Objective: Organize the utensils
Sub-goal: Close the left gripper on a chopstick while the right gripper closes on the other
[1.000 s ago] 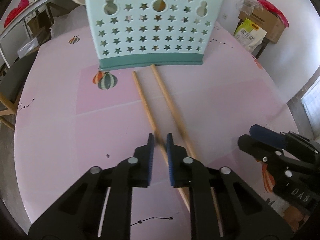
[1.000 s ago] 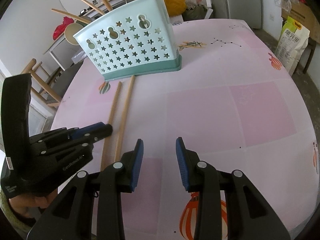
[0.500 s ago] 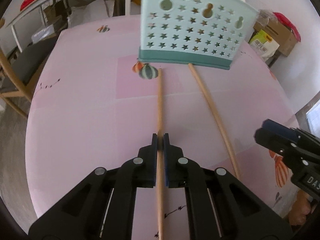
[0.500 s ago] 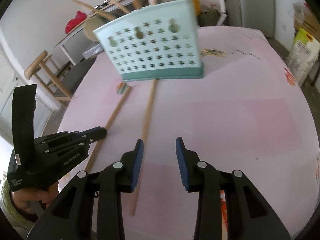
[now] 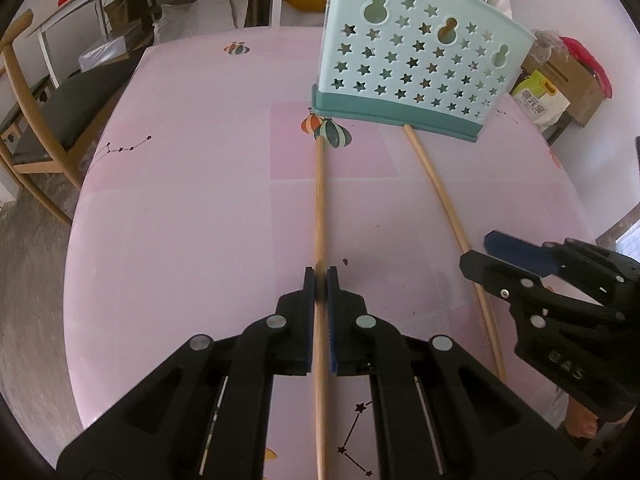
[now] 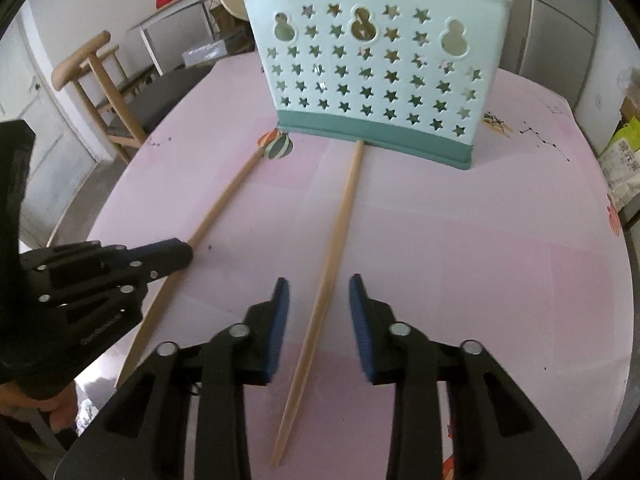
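Pink tablecloth (image 5: 192, 208), two chopsticks below the star-punched holder (image 6: 376, 76).
Left gripper (image 5: 320, 280) pinched the left chopstick (image 5: 319, 200); right gripper (image 6: 316, 304), jaws just closing, straddled the right chopstick (image 6: 340, 220) unclamped: centre it first.

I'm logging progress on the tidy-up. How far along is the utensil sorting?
Done: some wooden utensils already stand in the star-holed holder. In hand: the left tongs are shut on the left chopstick; the right tongs have just been closing around the right chopstick without pressing it yet. Left: both chopsticks still lie on the table.
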Demonstrator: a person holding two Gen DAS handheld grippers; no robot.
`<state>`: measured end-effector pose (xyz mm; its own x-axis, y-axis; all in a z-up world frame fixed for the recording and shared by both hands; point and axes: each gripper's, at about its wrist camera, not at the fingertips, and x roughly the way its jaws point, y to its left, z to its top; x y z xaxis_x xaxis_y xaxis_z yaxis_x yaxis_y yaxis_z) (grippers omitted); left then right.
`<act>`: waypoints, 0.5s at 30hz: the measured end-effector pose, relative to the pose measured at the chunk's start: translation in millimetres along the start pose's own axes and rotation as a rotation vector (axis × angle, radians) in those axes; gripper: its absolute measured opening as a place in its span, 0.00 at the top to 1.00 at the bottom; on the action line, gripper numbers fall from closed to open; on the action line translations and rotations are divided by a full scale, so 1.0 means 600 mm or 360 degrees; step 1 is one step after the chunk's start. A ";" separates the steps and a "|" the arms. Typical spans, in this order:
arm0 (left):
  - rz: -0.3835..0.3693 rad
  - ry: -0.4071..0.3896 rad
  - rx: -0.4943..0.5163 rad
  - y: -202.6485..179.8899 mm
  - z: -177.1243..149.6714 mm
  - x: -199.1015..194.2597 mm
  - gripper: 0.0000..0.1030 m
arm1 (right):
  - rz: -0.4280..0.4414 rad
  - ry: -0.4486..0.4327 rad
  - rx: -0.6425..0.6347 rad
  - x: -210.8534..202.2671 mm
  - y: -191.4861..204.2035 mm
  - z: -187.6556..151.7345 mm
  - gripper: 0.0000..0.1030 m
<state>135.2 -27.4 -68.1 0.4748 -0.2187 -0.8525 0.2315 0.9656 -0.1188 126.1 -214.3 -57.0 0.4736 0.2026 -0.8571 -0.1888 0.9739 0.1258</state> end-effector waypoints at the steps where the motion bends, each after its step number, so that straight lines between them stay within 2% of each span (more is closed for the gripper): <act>1: 0.0000 0.0001 0.0000 0.000 0.000 0.001 0.96 | 0.0000 0.0013 0.0007 0.003 -0.001 0.000 0.84; 2: 0.0000 0.0001 -0.0002 0.000 -0.001 0.000 0.96 | -0.0001 0.0022 0.0014 0.004 -0.001 0.000 0.89; 5: -0.0003 0.0004 -0.0014 0.001 -0.002 -0.001 0.96 | 0.0003 0.0019 0.0039 0.000 -0.006 -0.004 0.93; 15: -0.0052 0.0051 -0.0056 0.009 -0.022 -0.015 0.96 | 0.0044 0.0071 0.0125 -0.035 -0.038 -0.045 0.93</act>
<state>121.2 -18.3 -67.7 0.4401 -0.2464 -0.8635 0.2163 0.9624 -0.1644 96.9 -243.4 -55.2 0.4302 0.2267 -0.8738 -0.1324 0.9733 0.1874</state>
